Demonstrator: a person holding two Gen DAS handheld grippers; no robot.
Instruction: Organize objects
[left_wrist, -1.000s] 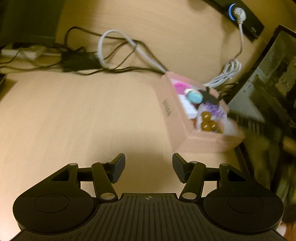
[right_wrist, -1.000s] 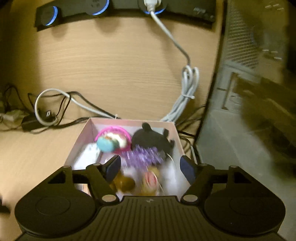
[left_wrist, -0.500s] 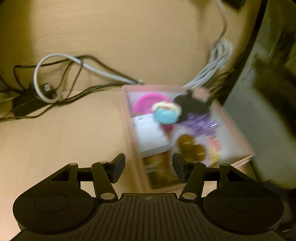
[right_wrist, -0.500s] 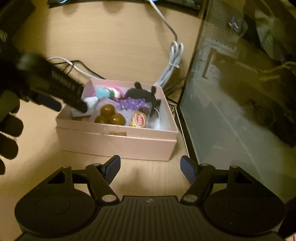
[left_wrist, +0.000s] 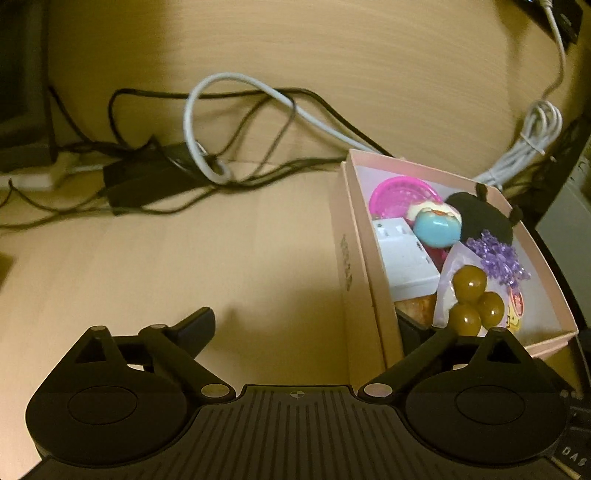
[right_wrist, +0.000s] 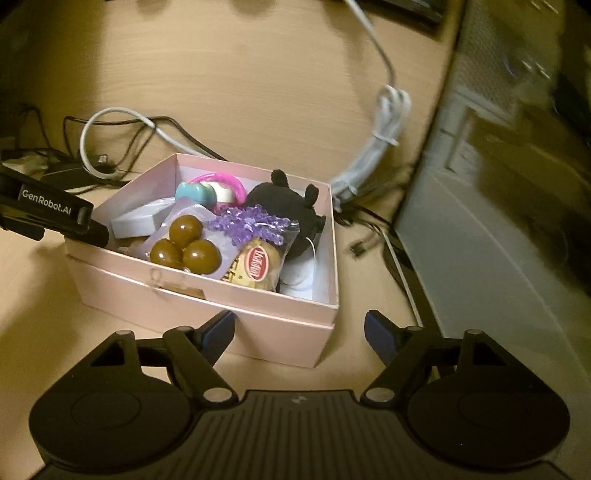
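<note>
From the left wrist camera I see my left gripper (left_wrist: 308, 326) with its jaws opening wide, straddling the near left wall of the pink box (left_wrist: 354, 280); one finger is outside over the bare wooden surface (left_wrist: 184, 266), the other is inside the box's near corner, and neither pad presses on the wall, so nothing is held; the box sits at the right of the view, packed with a pink dish (left_wrist: 402, 192), a blue-and-white toy (left_wrist: 437, 227), a white adapter (left_wrist: 406, 258), a black plush (left_wrist: 480, 218), purple beads (left_wrist: 498, 258) and three brown balls (left_wrist: 474, 301); a tangle of black and grey cables (left_wrist: 240, 122) lies behind on the surface.

From the right wrist camera I see my right gripper (right_wrist: 299, 332) just short of the box (right_wrist: 207, 295), its jaws opening, fairly wide, with the box's near right corner between the fingers but untouched; the left gripper (right_wrist: 55, 218) enters from the left edge, its tip at the box's left wall; inside, a wrapped snack (right_wrist: 255, 267) lies beside the brown balls (right_wrist: 184, 243); a pale computer case (right_wrist: 498, 166) stands to the right; a bundled white cable (right_wrist: 384, 147) lies behind the box.
</note>
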